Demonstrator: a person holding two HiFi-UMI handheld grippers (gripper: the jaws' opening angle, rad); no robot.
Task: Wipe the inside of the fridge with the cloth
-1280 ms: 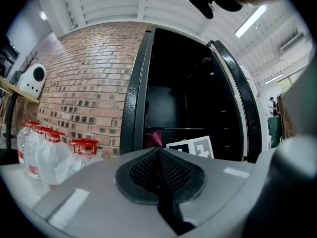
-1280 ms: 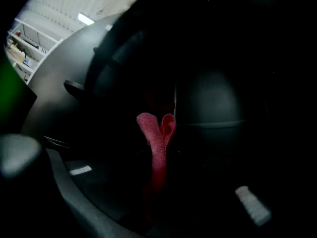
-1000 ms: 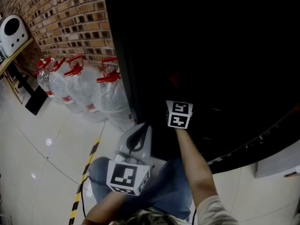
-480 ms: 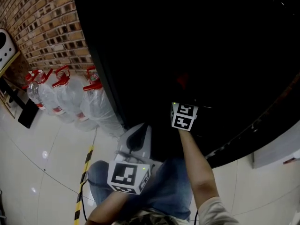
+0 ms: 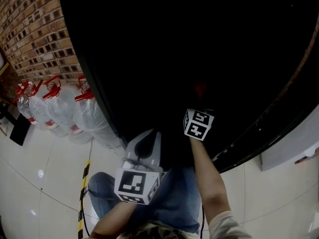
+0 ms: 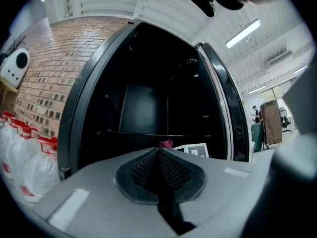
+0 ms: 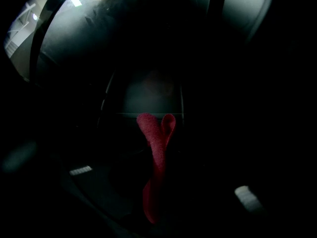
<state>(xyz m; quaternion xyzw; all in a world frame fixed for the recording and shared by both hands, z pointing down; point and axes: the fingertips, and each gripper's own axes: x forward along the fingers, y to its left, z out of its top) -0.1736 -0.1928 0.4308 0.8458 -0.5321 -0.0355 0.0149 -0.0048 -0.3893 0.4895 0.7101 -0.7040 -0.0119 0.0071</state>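
Fridge (image 5: pixel 199 44) first: black, door open, dark inside, with a shelf (image 6: pixel 158 132) crossing the cavity in the left gripper view. Takes up more of the head view than a second ago, crowding the brick wall (image 5: pixel 35 29) and the water bottles (image 5: pixel 60 108), both left of the fridge, toward the picture's edge. Suggests a lean in toward the cavity, and so more reach for wiping the deeper surfaces.

Left gripper (image 6: pixel 159 175) next: outside the fridge, in front of its open mouth, jaws pressed together with nothing between them, idle.

Right gripper (image 7: pixel 154 192) then: reaching into the fridge, marker cube at much the same spot by the threshold as a second ago, jaws clamped on the red cloth (image 7: pixel 156 143).

Cloth last: pinched low between the jaw tips, upper end standing free beyond them as a folded loop, pointing toward the fridge's back wall. Cannot tell whether touching any fridge surface; too dark. Probably early in the wipe: cloth brought inside, contact with a wall or the shelf not yet certain. Calls next for pressing the loop flat against the fridge lining and sweeping across it.
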